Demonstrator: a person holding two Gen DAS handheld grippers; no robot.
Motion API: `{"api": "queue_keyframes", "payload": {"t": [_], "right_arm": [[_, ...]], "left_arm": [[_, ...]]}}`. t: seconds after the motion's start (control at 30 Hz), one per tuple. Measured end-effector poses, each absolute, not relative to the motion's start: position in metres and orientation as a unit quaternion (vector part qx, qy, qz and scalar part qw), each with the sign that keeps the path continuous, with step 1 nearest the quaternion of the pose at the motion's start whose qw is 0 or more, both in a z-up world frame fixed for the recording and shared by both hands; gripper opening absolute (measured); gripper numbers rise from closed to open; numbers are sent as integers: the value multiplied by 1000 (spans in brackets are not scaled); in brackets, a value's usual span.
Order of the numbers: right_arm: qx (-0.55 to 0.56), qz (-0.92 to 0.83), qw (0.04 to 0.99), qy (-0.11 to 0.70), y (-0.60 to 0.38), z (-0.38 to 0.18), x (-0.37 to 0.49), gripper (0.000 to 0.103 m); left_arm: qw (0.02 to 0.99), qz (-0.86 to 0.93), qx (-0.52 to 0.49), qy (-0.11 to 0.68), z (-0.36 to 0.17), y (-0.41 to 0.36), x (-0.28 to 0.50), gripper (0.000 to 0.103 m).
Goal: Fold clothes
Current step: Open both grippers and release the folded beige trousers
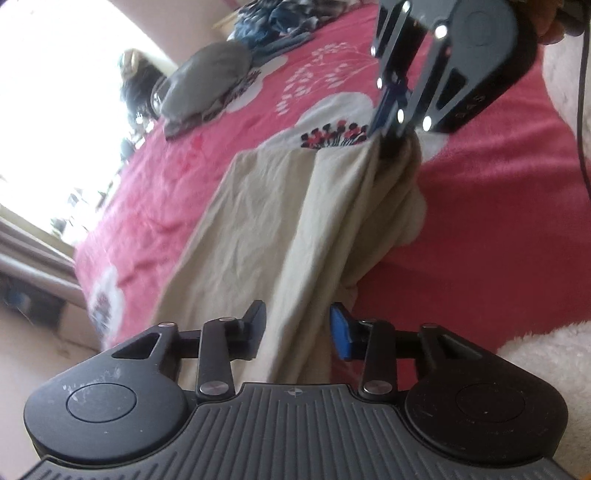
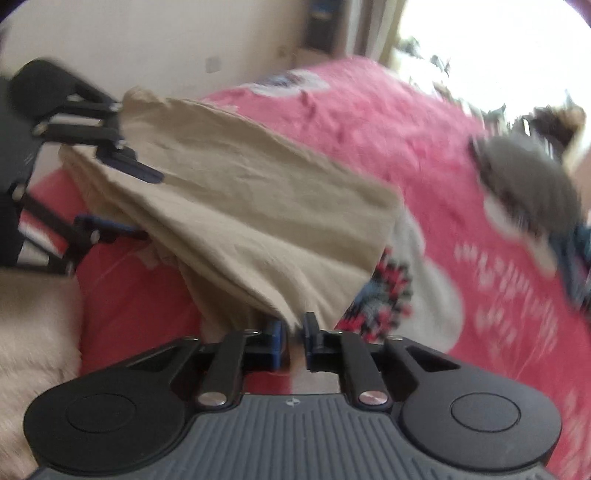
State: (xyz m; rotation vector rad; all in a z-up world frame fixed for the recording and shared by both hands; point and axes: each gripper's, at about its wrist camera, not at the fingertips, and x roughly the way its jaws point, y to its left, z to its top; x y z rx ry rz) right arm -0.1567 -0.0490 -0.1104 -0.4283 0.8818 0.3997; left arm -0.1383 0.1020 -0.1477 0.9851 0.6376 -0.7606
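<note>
One bed: a pink bedspread with white floral patches covered the bed and filled most of both views.
Beige garment: a wrinkled beige garment lay spread on the bedspread, one edge lifted off the bed and bunched, the rest trailing flat across the bed.
Grey pile: a folded grey cloth sat further up the bed, well apart from the beige garment; it showed blurred in the right wrist view.
Blue clothes: a heap of blue patterned clothes lay beyond the grey pile, near the far edge of the bed.
White fleece: a fluffy white fabric lay at the bed's near side.
Right gripper: the right gripper hung above the bed with its fingers closed on the gathered edge of the beige garment, holding it up.
Left gripper: the left gripper had its fingers apart, the beige garment running between them; neither pad pressed the cloth.
</note>
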Motion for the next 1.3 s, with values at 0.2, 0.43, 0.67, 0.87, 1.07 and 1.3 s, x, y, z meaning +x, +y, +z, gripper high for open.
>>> {"api": "queue_keyframes", "payload": {"t": [0.2, 0.43, 0.67, 0.87, 1.07, 1.3], "right_arm": [[-375, 223, 810, 391, -26, -152, -180, 8], [-261, 239, 829, 432, -55, -123, -173, 25], [0, 249, 858, 450, -123, -60, -148, 26], [12, 226, 857, 464, -90, -95, -128, 24], [-26, 210, 837, 504, -80, -146, -131, 19], [96, 180, 863, 462, -116, -79, -122, 22]], "left_arm": [[751, -378, 408, 354, -160, 111, -124, 24], [746, -400, 342, 408, -138, 132, -110, 31], [773, -403, 180, 455, -104, 167, -80, 37], [800, -327, 223, 452, -139, 153, -69, 37], [796, -316, 267, 442, -156, 152, -78, 39], [812, -334, 236, 417, -114, 152, -68, 41]]}}
